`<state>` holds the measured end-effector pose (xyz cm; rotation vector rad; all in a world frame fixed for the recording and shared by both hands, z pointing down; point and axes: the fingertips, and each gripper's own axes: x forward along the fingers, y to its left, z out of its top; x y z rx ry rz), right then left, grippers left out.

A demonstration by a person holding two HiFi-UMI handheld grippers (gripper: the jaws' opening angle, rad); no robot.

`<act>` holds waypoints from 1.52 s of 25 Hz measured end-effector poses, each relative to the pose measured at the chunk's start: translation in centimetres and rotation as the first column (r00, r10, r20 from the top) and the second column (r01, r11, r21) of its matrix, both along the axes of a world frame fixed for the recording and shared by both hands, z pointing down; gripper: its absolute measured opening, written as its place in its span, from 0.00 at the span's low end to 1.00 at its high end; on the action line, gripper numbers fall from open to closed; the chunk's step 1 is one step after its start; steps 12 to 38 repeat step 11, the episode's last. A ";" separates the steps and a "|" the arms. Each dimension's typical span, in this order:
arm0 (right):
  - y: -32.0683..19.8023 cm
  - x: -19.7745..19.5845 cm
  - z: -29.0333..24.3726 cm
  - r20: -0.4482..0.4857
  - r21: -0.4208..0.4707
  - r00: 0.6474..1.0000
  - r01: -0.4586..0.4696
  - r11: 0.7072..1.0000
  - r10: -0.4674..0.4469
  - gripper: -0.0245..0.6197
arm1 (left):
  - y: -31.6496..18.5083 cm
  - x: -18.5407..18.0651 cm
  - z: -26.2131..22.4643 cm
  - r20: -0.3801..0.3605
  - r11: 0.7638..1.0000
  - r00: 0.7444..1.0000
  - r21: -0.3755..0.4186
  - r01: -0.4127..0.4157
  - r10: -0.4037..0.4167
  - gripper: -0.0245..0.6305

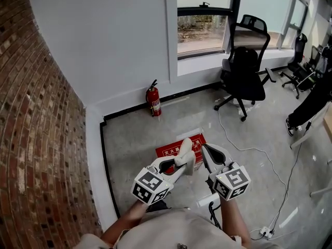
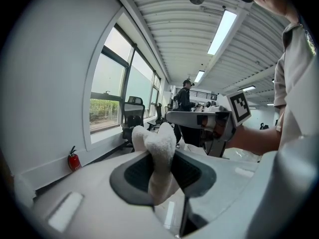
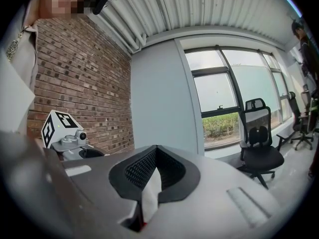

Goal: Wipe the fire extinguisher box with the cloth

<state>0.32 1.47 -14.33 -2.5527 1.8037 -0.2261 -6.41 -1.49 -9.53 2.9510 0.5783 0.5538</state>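
The left gripper (image 1: 182, 164) has its jaws clenched on a white cloth (image 1: 185, 152). The cloth sticks up out of the jaws like a soft bump. The right gripper (image 1: 207, 154) is just beside it, at 3 o'clock, and its jaws are pressed together with nothing in them. The red fire extinguisher box (image 1: 167, 152) lies flat on the grey floor (image 1: 135, 134), at 12 o'clock from the two grippers, and the cloth shows over its top edge. A red fire extinguisher (image 1: 153, 101) stands by the wall at 11 o'clock from the box. A black chair (image 1: 244, 77) stands under the window at 1 o'clock.
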 end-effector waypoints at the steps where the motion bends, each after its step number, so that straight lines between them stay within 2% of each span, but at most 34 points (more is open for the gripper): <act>1: 0.1 0.1 0.0 0.001 -0.001 1.000 -0.001 1.000 0.001 0.07 | 0.0 0.0 -0.1 0.000 1.000 1.000 -0.001 0.004 -0.004 0.20; 11: 0.7 0.2 -0.2 0.003 0.002 1.000 0.004 1.000 -0.004 0.07 | 0.1 0.0 0.0 0.004 1.000 1.000 -0.007 0.029 -0.029 0.20; 38: 0.7 0.2 -0.2 0.003 0.002 1.000 0.004 1.000 -0.004 0.07 | 0.1 0.0 0.0 0.004 1.000 1.000 -0.007 0.029 -0.029 0.20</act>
